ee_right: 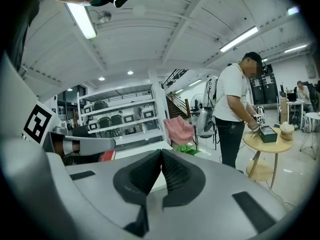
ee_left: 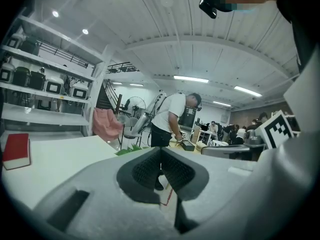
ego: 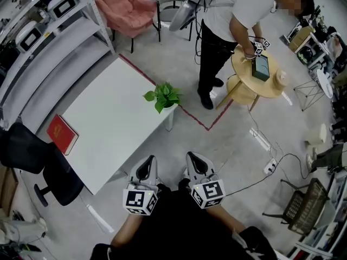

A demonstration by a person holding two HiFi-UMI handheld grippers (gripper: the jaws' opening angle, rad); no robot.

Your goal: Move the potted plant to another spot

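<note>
The potted plant with broad green leaves (ego: 162, 96) stands on the white rectangular table (ego: 108, 123) at the corner nearest the red tape line on the floor (ego: 192, 117), its foliage overhanging that corner. A red hardcover book (ego: 62, 134) lies flat near the diagonally opposite corner, well apart from the plant. The left gripper (ego: 148, 160) and right gripper (ego: 194, 157) are held side by side close to the holder's body, off the table's near edge and above the floor, well apart from the plant. Each gripper's own view shows its ribbed black pads pressed together at the tips with nothing caught between them: both tongs are clenched and empty. Beyond the plant's corner a person in a white shirt and dark trousers (ego: 227, 15) stands bent over a round wooden side table (ego: 246, 75). A pink fabric chair (ego: 130, 10) sits past the table's far end, and a black office chair (ego: 54, 172) stands off the book's side.
</note>
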